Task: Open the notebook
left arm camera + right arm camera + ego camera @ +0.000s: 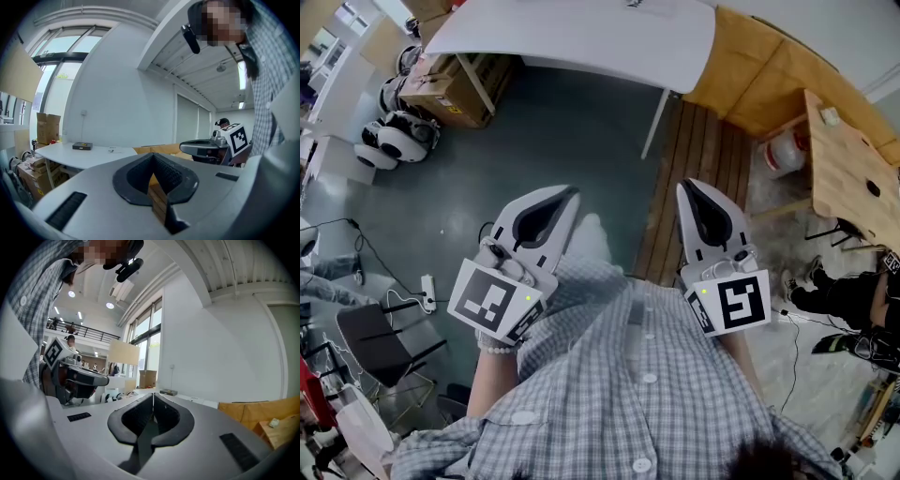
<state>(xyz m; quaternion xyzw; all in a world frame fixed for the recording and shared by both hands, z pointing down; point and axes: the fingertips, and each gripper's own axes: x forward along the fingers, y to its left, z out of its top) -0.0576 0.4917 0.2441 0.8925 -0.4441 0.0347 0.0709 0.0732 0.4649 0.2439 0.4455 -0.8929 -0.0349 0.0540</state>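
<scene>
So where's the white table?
At the top of the head view, the white table stands ahead of the left gripper and right gripper, with a cardboard box under its left end.

Light's pretty good in here, bright and even. Daylight comes in through the tall windows (58,70) up left of the white table (84,154), and they wash out pale. Ceiling lamps (110,305) high above that table add small glare spots. From my head camera the floor (572,141) below the table only shows soft shadows. Both gripper cameras are fisheye, so the walls bow and the corners go black. My left gripper (152,157) and right gripper (153,397) sit right at the lens and look a bit soft.
</scene>
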